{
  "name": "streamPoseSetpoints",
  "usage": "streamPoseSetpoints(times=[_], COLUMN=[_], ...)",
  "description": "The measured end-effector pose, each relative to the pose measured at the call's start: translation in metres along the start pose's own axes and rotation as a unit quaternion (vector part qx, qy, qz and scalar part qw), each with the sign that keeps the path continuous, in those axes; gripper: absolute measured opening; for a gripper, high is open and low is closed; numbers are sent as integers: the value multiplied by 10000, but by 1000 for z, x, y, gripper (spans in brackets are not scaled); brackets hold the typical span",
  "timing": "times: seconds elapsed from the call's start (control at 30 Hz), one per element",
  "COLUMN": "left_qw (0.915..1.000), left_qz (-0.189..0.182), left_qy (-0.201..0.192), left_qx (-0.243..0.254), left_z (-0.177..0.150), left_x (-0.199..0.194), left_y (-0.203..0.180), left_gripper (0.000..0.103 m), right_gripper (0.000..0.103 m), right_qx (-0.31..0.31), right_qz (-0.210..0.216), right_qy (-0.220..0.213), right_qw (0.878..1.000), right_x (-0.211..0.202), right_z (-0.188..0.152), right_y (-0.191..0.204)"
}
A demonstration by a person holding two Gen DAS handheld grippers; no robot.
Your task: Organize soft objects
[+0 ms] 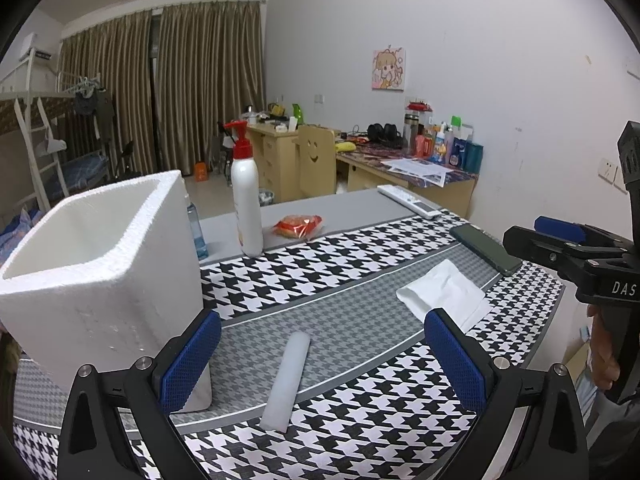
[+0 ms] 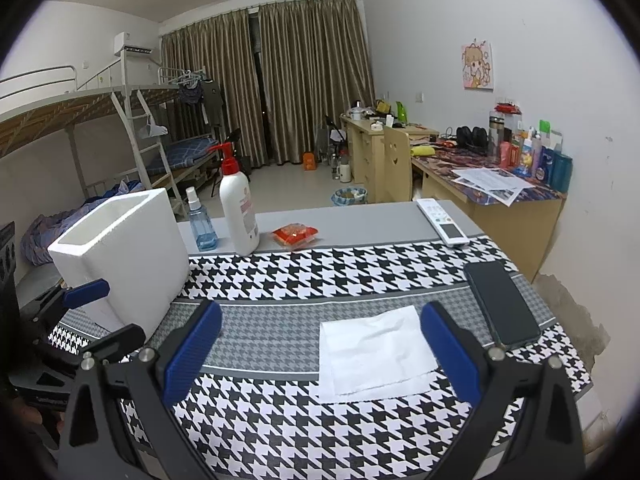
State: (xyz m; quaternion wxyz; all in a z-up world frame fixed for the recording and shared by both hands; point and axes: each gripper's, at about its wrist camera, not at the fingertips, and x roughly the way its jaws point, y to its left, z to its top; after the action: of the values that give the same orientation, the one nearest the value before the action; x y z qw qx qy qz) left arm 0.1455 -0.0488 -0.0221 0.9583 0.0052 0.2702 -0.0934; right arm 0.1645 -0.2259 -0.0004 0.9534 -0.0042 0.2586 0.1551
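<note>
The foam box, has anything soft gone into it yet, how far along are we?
Nothing looks done: the visible inside of the foam box is bare. Nothing is in hand; the left gripper and right gripper are both open. Left to do: the white foam strip and the tissue lie on the table.

Both the left gripper [image 1: 322,356] and the right gripper [image 2: 320,346] have black frames, silver screws and blue textured pads [image 1: 188,360]; white "DAS" lettering marks one.

One foam box [image 1: 100,264], two bottles [image 2: 239,208], one tissue [image 2: 374,354], one foam strip [image 1: 286,380], one phone [image 2: 500,304], one remote [image 2: 442,222], one snack packet [image 2: 295,235].
</note>
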Motion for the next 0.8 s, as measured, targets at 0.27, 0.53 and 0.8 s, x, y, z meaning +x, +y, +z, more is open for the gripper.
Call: streamPoseSetpoints(times=[0.27,0.53,0.8], left_qw=[9996,9988,9976], left_qz=[79,107,112], left_qy=[268,475,687], left_qx=[-3,-11,-17], left_z=[-6,-12,-20], left_x=[17,29,42], left_y=[-4,-4,-3], left_gripper=[102,102,102], right_gripper=[101,101,101], right_qx=[75,207,128], right_qz=[-67,-53,-165], right_qy=[172,326,356], right_qw=[9998,9992,9991], right_x=[12,23,27], right_z=[-8,-14,-19], right_y=[-8,-17,-18])
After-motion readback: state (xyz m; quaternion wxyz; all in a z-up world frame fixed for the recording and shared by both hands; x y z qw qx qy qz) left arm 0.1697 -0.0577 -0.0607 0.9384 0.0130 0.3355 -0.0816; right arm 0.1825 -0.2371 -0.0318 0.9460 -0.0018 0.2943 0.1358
